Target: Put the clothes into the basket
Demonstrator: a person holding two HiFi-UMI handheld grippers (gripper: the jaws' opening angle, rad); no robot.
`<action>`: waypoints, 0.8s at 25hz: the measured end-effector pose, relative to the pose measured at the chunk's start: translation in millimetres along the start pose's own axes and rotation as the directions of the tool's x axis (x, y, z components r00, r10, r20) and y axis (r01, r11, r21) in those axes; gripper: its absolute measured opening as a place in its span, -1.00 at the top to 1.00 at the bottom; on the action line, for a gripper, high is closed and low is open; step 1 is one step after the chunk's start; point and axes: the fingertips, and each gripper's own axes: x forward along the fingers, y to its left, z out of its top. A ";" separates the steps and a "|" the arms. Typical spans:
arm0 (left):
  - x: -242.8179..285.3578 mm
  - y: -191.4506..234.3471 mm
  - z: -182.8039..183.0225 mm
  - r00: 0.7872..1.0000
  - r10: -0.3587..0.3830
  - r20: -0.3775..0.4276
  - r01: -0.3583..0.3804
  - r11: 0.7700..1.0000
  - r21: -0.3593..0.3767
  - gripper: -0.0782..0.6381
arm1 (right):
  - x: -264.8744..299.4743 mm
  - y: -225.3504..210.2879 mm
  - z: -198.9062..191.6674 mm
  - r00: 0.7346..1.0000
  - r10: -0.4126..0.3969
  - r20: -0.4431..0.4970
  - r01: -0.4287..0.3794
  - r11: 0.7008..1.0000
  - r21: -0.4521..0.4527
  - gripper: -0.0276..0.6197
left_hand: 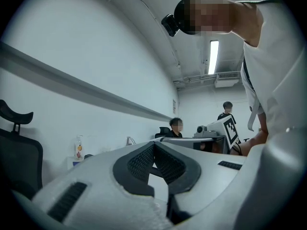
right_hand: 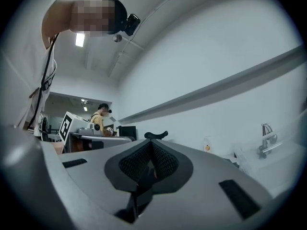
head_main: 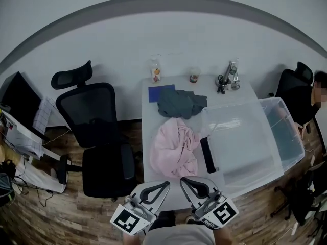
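1. The left gripper (left_hand: 153,146) has its jaws closed tip to tip, with nothing held.
2. The right gripper (right_hand: 152,145) has its jaws fully together, also on nothing.
3. Both grippers sit side by side at the near edge of the white rectangular table (head_main: 149,119).
4. A crumpled pink cloth garment (head_main: 176,149) lies on the table just beyond the grippers.
5. A grey-green cloth garment (head_main: 181,104) lies farther back, touching the pink one.
6. The clear plastic basket (head_main: 240,139) occupies the table's right side. Both garments are outside it, beside its left wall.
7. A flat black slab (head_main: 208,154) rests against that wall.
8. At the far edge stand a blue square pad (head_main: 161,92), a small bottle (head_main: 156,70) and a metal fixture (head_main: 230,76).
9. A black mesh office chair (head_main: 99,131) stands on the wood-plank floor (head_main: 76,208) left of the table, before a plain white wall (head_main: 153,34).
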 end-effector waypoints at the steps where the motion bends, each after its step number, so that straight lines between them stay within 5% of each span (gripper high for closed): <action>1: 1.8 4.6 2.4 0.999 -0.033 0.008 0.032 0.997 0.075 0.76 | 5.4 -3.4 -1.7 1.000 -0.011 -0.006 0.011 1.000 -0.006 0.90; 2: 3.7 8.9 4.9 0.998 -0.066 0.014 0.063 0.987 0.151 0.76 | 10.7 -6.8 -3.6 1.000 -0.023 -0.013 0.023 1.000 -0.010 0.90; 3: 4.9 14.4 4.4 0.997 -0.075 0.014 0.072 0.986 0.153 0.76 | 15.9 -10.4 -6.0 0.999 -0.036 -0.021 0.036 0.999 -0.017 0.90; 5: 6.2 27.7 -1.4 0.999 -0.053 0.005 0.053 0.998 0.035 0.76 | 26.2 -18.1 -11.7 0.997 -0.066 -0.045 0.064 0.997 -0.035 0.90; 7: 9.6 38.1 -2.0 0.997 -0.071 0.008 0.070 0.996 0.050 0.76 | 35.1 -26.1 -17.6 0.993 -0.090 -0.074 0.086 0.995 -0.056 0.90; 10: 13.8 53.4 -10.3 0.998 -0.058 -0.012 0.057 0.997 -0.046 0.76 | 47.3 -37.1 -21.3 0.990 -0.111 -0.091 0.104 0.991 -0.080 0.90; 20: 34.7 86.0 -23.3 0.997 -0.065 -0.031 0.063 0.995 -0.074 0.76 | 77.5 -63.5 -44.1 0.960 -0.137 -0.243 0.094 0.979 -0.181 0.67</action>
